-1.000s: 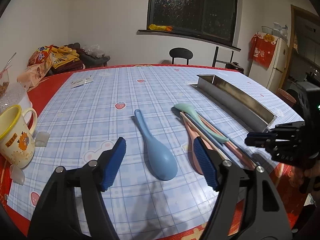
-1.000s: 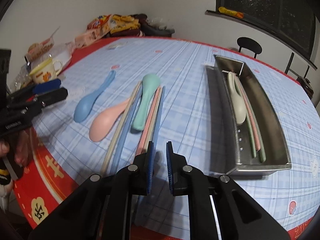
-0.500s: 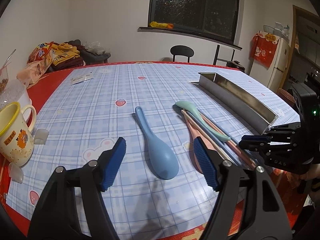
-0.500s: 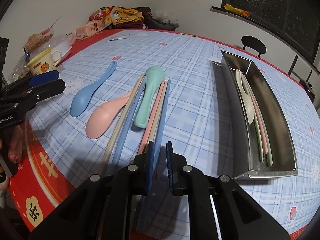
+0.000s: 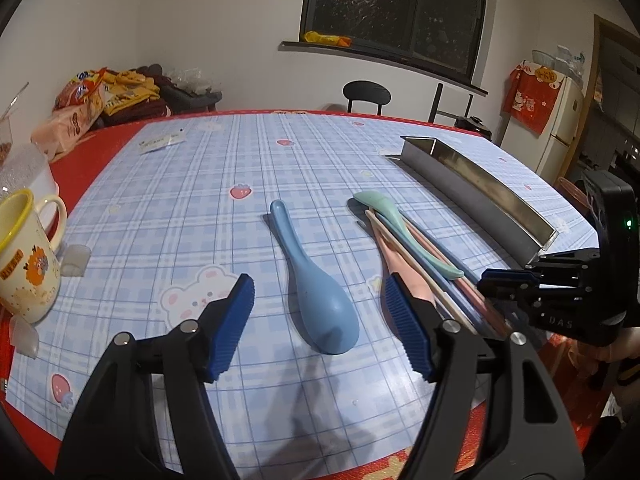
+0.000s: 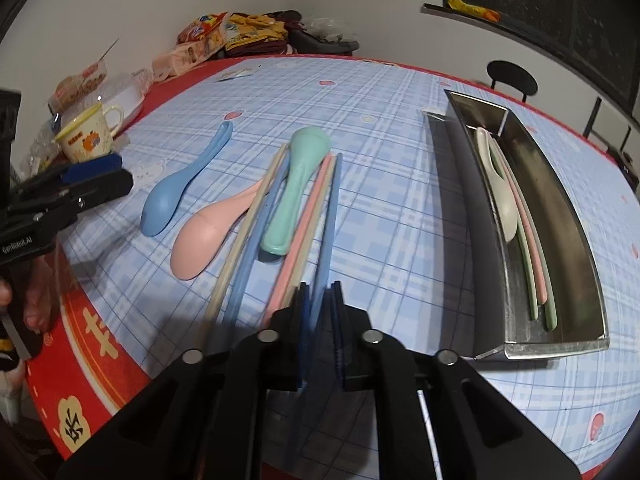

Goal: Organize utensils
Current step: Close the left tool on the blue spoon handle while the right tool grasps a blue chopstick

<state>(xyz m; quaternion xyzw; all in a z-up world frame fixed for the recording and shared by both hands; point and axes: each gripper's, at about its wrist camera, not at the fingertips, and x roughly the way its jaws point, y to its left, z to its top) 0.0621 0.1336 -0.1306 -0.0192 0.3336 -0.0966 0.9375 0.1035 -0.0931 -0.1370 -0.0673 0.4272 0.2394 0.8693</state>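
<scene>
Now that the narrow gap seen between its pads half a second ago has been taken up, the right gripper (image 6: 318,300) is clamped on the near end of the blue chopstick (image 6: 331,200). That stick is still laid on the table (image 6: 400,208), at the right edge of the loose bundle of chopsticks and spoons. It is thus secured, and a lift toward the metal tray (image 6: 552,350), where a cream spoon (image 6: 498,184) is already laid, is judged next. The left gripper (image 5: 320,292) is being narrowed, its jaws closing with nothing touched; the blue spoon (image 5: 296,256) is framed between them.
</scene>
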